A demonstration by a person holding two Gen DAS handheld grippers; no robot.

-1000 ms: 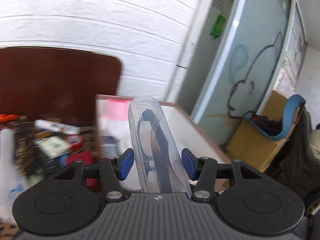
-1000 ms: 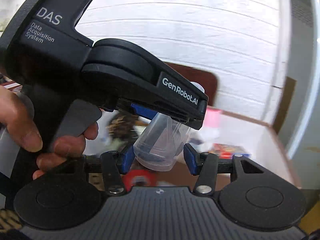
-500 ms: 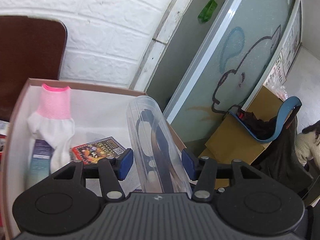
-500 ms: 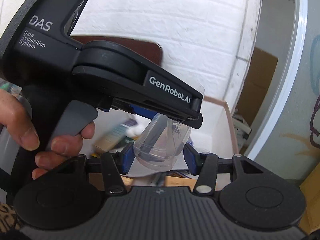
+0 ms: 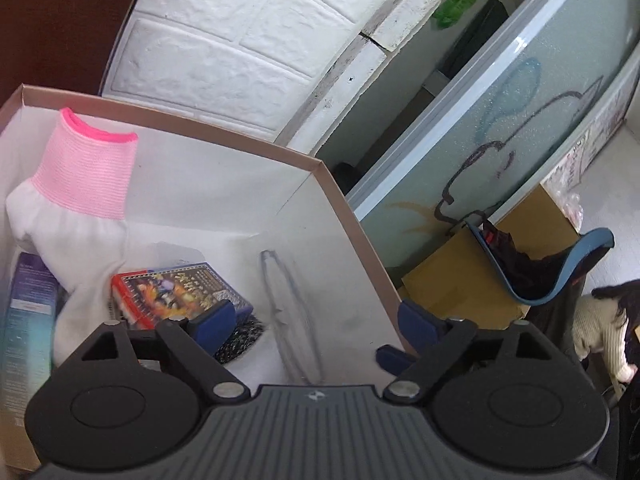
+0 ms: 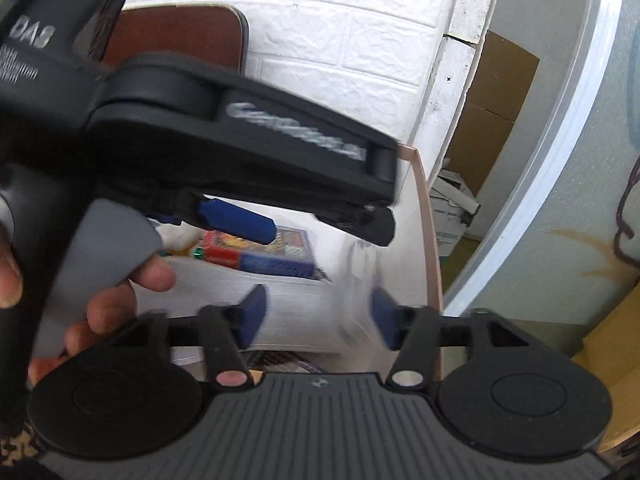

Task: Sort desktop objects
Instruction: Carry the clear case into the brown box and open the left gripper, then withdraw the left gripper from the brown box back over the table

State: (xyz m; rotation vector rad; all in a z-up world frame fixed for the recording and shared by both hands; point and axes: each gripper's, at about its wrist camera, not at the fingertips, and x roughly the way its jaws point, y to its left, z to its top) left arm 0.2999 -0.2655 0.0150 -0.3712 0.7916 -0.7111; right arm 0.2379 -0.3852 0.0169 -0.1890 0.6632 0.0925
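My left gripper (image 5: 316, 320) is open and empty above the white cardboard box (image 5: 336, 196). A clear plastic case (image 5: 292, 320) lies blurred inside the box, just below and between the fingers. The box also holds a pink-cuffed white sock (image 5: 80, 200), a colourful card pack (image 5: 180, 292) and a purple tube (image 5: 28, 304). My right gripper (image 6: 316, 316) is open and empty over the same box (image 6: 430, 240), behind the left gripper's body (image 6: 240, 140). The card pack also shows in the right wrist view (image 6: 276, 252).
A white brick wall (image 5: 240, 40) and a brown chair back (image 6: 180, 36) stand behind the box. To the right are a frosted glass panel (image 5: 520, 128), cardboard cartons (image 5: 460, 280) and a blue chair (image 5: 560, 272).
Both grippers opened and let go of the clear case, which dropped into the box. Both moved to the right over the box.
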